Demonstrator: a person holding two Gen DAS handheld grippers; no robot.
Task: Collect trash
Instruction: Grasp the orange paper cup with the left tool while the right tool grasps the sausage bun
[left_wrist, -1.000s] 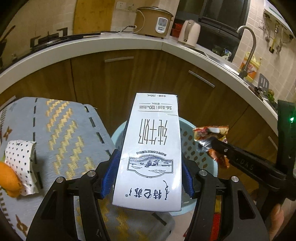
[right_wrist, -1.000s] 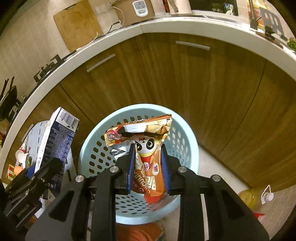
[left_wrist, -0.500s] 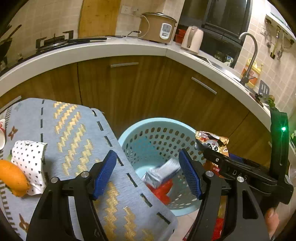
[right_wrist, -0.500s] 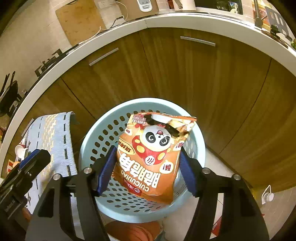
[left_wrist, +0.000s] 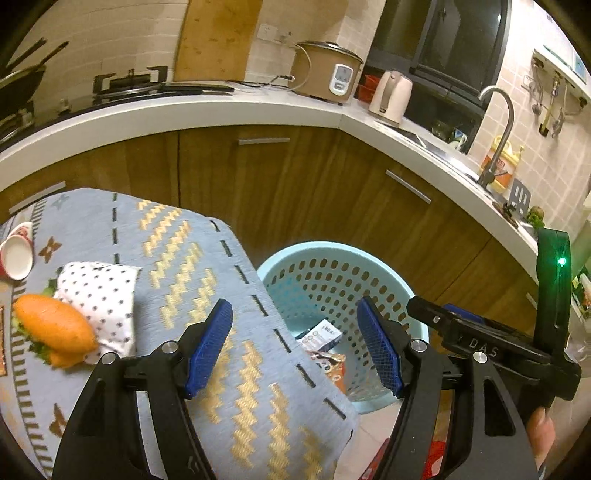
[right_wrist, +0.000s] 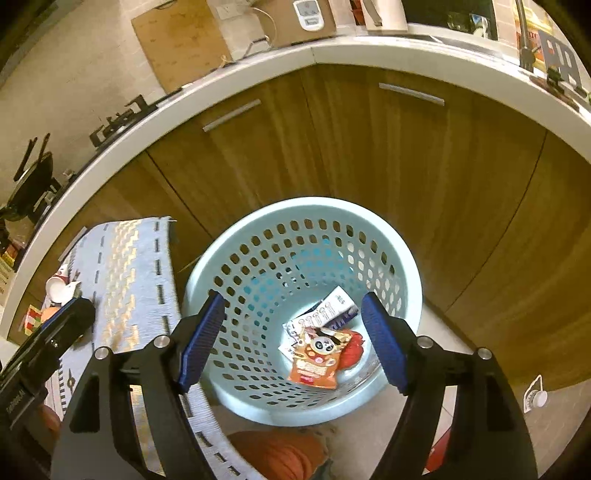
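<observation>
Trash in the basket (right_wrist: 402, 266): I count one orange snack bag (right_wrist: 317, 360) lying at the bottom, one white carton (right_wrist: 334, 306) partly under it, and something red (right_wrist: 352, 347) beside them that I cannot identify. Both counted as done. My right gripper (right_wrist: 291, 338) hangs above the basket, jaws opening, nothing between them; the snack bag lies well below. My left gripper (left_wrist: 295, 347) stands over the edge of the grey-and-gold tablecloth (left_wrist: 177, 258), jaws wide apart and empty. Left on the table, by my judgement: a dotted paper wrapper (left_wrist: 99, 295) touching a sandwich bun (left_wrist: 51, 330), and a paper cup (left_wrist: 16, 256) lying on its side near the far edge. Whether the bun counts as trash I cannot say. Hidden or unclear: the table's near side is cut off by my gripper bodies; the basket's floor is partly covered by the tablecloth in the left view; an orange thing (right_wrist: 280, 456) on the floor below the basket is cut off and unreadable.
</observation>
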